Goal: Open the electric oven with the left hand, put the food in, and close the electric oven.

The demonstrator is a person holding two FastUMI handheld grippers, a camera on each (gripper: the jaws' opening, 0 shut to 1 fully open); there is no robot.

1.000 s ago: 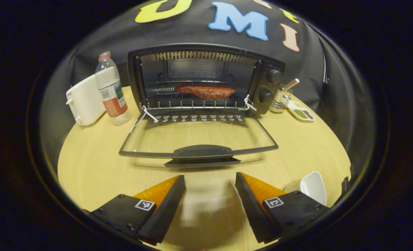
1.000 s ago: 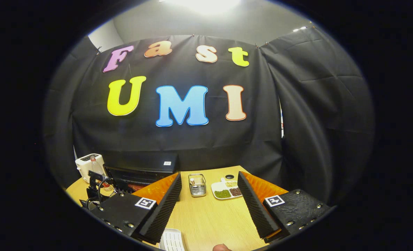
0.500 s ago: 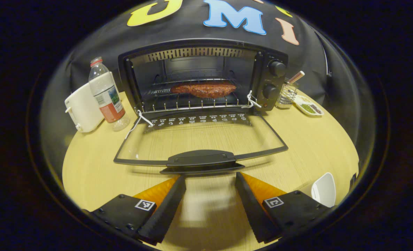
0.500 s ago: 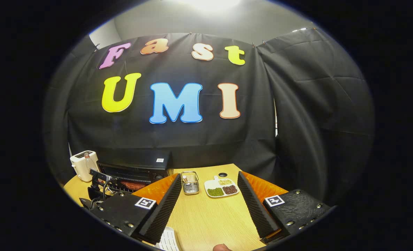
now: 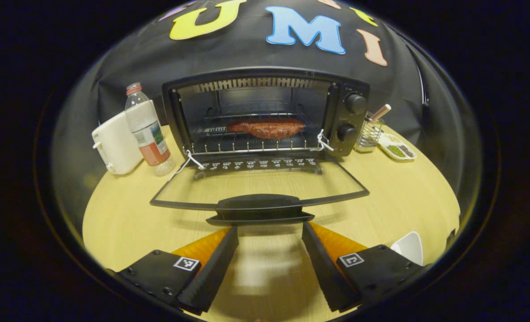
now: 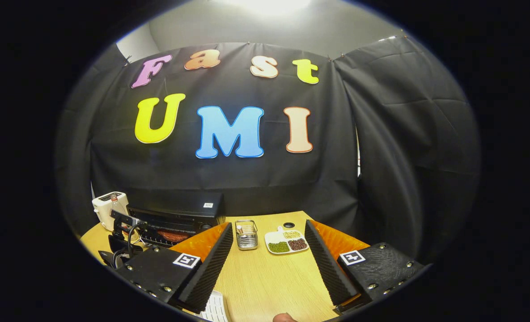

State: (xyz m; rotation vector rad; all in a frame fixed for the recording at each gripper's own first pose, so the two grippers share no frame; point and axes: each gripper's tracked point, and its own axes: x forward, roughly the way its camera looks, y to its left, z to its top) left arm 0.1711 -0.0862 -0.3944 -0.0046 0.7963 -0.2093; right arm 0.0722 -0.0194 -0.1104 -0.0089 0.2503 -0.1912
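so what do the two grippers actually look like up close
Both match. The left gripper and right gripper each have two wedge-shaped fingers with ribbed inner faces, bolted to dark blocks that each carry a small square black-and-white marker tag. A cabled camera rig sits on the left one.

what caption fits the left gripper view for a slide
Open left gripper faces the handle of the lowered oven door, meat on the rack.
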